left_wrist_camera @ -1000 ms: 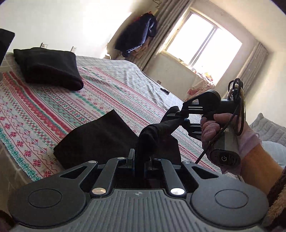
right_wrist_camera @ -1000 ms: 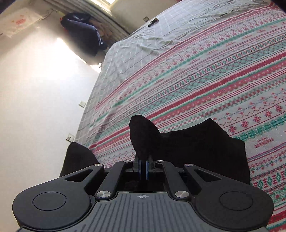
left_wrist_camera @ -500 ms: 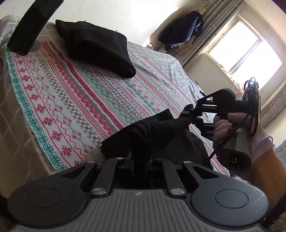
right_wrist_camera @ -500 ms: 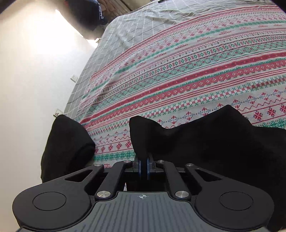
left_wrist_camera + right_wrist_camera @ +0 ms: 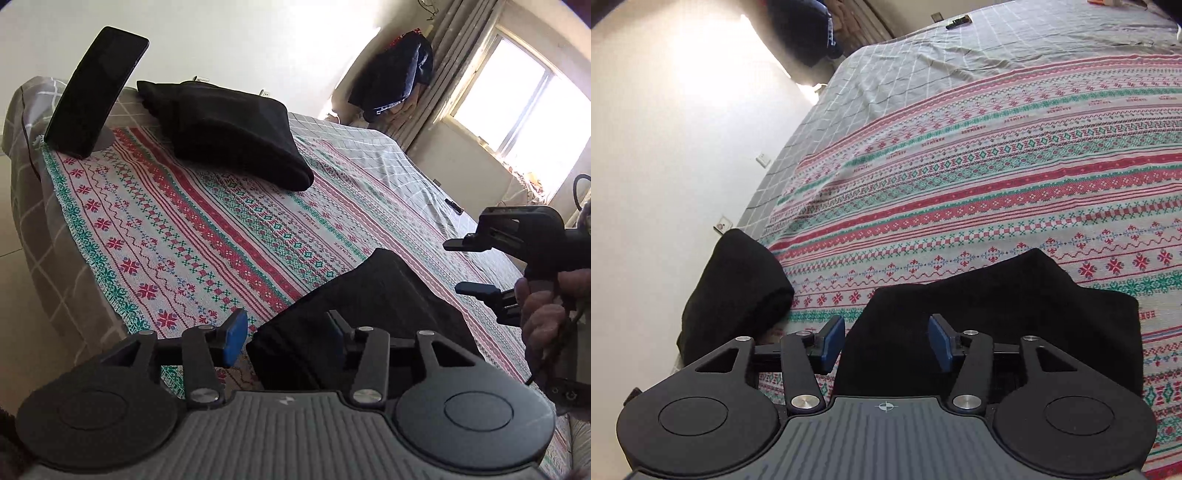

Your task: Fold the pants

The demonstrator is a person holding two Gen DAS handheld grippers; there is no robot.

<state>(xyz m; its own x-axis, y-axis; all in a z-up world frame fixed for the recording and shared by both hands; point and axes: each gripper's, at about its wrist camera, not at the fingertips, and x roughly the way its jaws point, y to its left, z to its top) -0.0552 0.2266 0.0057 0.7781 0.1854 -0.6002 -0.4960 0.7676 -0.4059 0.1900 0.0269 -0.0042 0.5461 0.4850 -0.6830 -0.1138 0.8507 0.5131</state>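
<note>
Left gripper (image 5: 284, 338): jaws wide, holding nothing, low centre of frame. Right gripper (image 5: 886, 341): likewise spread and unloaded. Pants (image 5: 993, 325): black, folded compact, lying flat between the pads at lower centre. Step judged: fold laid down and released; next likely smoothing, or transfer toward folded black stack (image 5: 229, 127) at upper left. Surface: patterned blanket (image 5: 177, 229) over grey checked bedsheet (image 5: 960, 66). Room: phone (image 5: 96, 88) propped upper left, window (image 5: 517, 107) upper right.

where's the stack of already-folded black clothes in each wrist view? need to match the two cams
Left wrist: folded black stack sits upper centre, on the far end of the patterned blanket, beside the propped phone.
Right wrist: the same stack lies at lower left, by the wall.
Shared landmark: the black pants just ahead of each open gripper.
</note>
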